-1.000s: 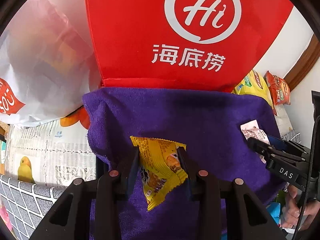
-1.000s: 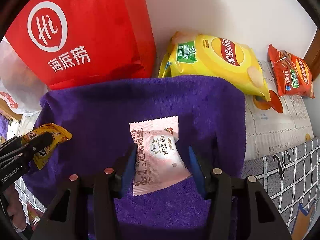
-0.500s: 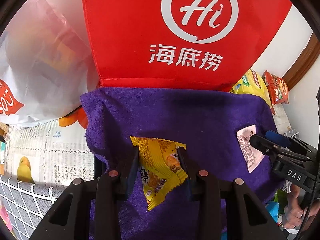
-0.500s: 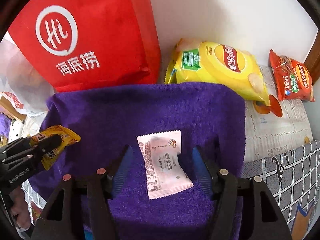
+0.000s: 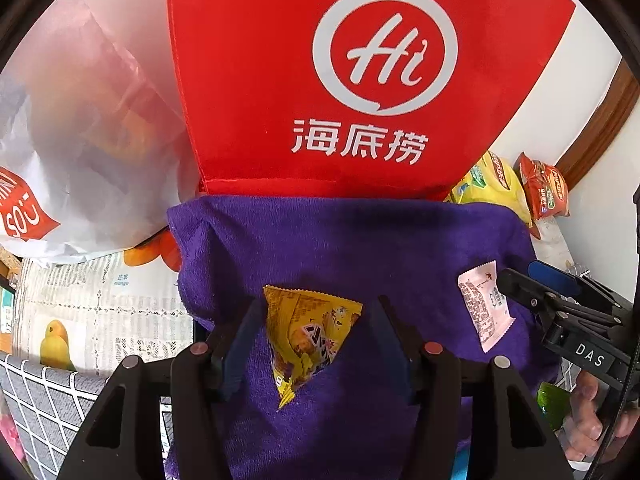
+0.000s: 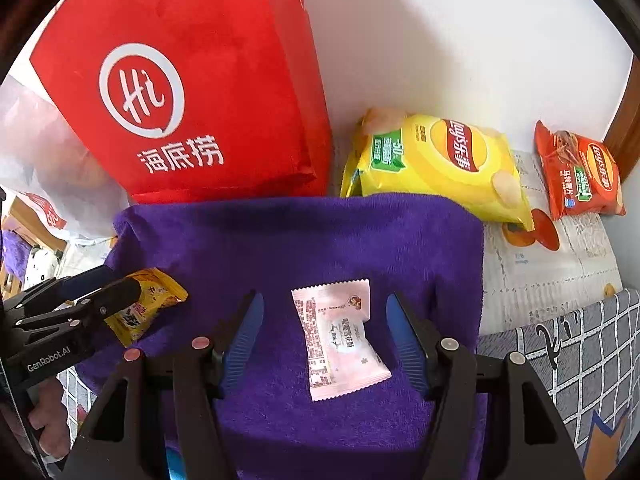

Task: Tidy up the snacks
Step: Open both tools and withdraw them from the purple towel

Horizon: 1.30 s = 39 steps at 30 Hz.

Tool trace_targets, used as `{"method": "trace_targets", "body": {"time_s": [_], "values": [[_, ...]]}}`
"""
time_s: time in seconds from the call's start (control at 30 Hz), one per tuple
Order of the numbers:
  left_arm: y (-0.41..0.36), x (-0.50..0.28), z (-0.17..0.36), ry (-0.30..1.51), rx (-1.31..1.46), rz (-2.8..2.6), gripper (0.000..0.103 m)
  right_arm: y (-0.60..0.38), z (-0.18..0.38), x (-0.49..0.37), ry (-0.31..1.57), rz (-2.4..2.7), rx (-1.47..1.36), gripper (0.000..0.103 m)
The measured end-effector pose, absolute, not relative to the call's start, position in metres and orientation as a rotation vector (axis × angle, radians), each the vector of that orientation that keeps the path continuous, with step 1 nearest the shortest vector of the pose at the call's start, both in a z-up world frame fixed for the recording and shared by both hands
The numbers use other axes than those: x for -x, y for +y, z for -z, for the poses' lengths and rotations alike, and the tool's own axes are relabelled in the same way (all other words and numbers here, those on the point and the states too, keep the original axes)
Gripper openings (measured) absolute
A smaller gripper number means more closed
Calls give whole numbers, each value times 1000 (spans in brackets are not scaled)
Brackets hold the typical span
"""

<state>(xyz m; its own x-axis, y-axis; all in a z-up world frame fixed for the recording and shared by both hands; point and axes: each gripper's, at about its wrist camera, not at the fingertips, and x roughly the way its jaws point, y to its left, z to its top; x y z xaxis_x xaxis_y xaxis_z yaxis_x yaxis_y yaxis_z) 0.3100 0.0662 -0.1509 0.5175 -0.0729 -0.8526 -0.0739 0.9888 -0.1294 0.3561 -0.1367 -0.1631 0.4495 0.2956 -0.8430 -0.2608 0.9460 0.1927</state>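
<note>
Snacks first: a yellow snack packet [image 5: 308, 340] lies on the purple towel [image 5: 360, 248] right between the fingers of the left gripper [image 5: 314, 320], and a pink snack packet [image 6: 338, 336] lies on the same towel between the fingers of the right gripper [image 6: 324, 320]. The left jaws are opening, the yellow packet sitting loose in the gap with room at least on its right side; the right jaws stand apart, released, with clear purple on both sides of the pink packet. Both packets look light, thin and crinkly, the film likely slippery, with something crumbly inside, so I'd judge a gentle pinch across the padded middle or on a sealed end is the way to take them, never a hard squeeze. The towel is soft and could bunch up under a dragging fingertip. Room now: straight ahead of both grippers stands the red bag [image 5: 360, 80], close behind the towel's far edge, so little travel forward. Ahead and to the right of the right gripper lie a yellow chip bag [image 6: 436, 160] and an orange chip bag [image 6: 576, 172] against the wall, with patterned table cover [image 6: 540, 280] free beside the towel. Left of the left gripper, a white plastic bag [image 5: 80, 140] crowds the corner. Between the two grippers, open towel.
</note>
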Motion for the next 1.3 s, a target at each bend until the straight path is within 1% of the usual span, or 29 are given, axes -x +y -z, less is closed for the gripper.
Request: {"method": "trace_targets", "body": {"time_s": [0.3,0.37,0.43,0.53,0.77,0.93,1.1,1.2,1.27,1.3], "values": [[71,-302,140,987,164,-8,56,-142,153,-354,1010,-314,-7,63],[71,-301,137,981,164,-10,56,-141,149,-352,996,-302,15,65],[71,-299,134,968,160,-9,56,-140,145,-349,979,-288,35,70],[69,-296,128,950,143,-17,56,-138,137,-345,957,-291,35,73],[68,-288,114,924,135,-12,56,-143,120,-330,884,-254,28,73],[59,-279,101,907,121,16,56,-156,109,-313,906,-274,-16,73],[57,-262,79,864,127,36,56,-191,95,-279,903,-228,-76,73],[50,-254,67,834,117,50,56,-212,93,-259,938,-217,-74,73],[49,-250,61,827,108,58,58,-223,92,-245,942,-204,-75,73],[49,-248,58,820,113,59,62,-231,94,-235,953,-189,-73,73]]}}
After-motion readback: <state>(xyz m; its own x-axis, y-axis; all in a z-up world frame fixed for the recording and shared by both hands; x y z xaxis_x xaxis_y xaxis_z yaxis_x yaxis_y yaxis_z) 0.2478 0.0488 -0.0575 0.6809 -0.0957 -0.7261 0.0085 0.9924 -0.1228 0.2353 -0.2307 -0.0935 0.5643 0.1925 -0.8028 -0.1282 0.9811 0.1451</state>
